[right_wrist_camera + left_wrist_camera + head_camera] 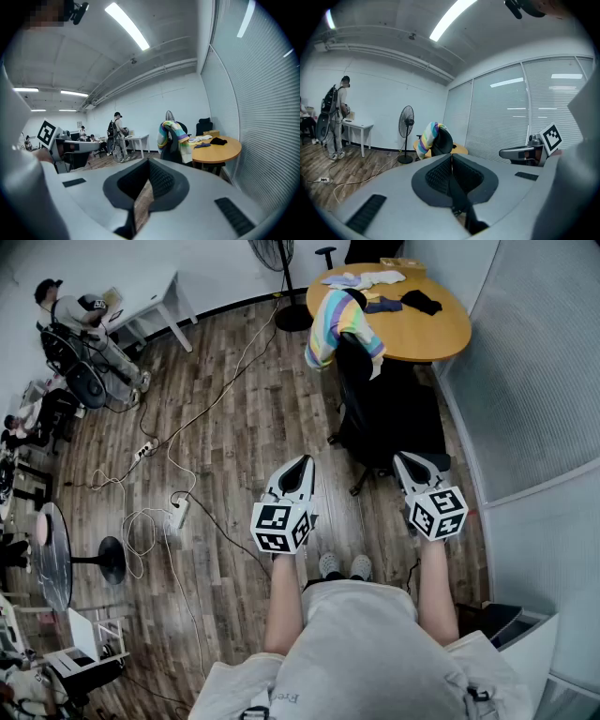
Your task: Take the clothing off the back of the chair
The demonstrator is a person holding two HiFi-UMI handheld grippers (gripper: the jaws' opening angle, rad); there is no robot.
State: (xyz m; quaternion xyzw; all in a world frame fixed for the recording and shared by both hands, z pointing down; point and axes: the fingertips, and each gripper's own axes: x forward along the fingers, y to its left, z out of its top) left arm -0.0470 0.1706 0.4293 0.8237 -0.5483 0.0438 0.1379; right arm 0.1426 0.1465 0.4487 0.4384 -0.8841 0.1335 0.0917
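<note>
A rainbow-striped garment (337, 322) hangs over the back of a black office chair (384, 413), which stands beside a round wooden table (441, 329). My left gripper (302, 463) and right gripper (405, 461) are held side by side in front of me, short of the chair and apart from it. Both point toward it, shut and empty. In the left gripper view its jaws (451, 157) meet, with the striped garment (427, 138) far ahead. In the right gripper view the jaws (149, 161) also meet, with the garment (169, 133) on the chair (172, 149) ahead.
More clothes (375, 279) lie on the round table. A blinds-covered glass wall (534, 381) runs along the right. Cables and a power strip (178, 512) trail over the wooden floor at the left. A standing fan (407, 117), a white desk (155, 301) and a person (84, 320) are farther off.
</note>
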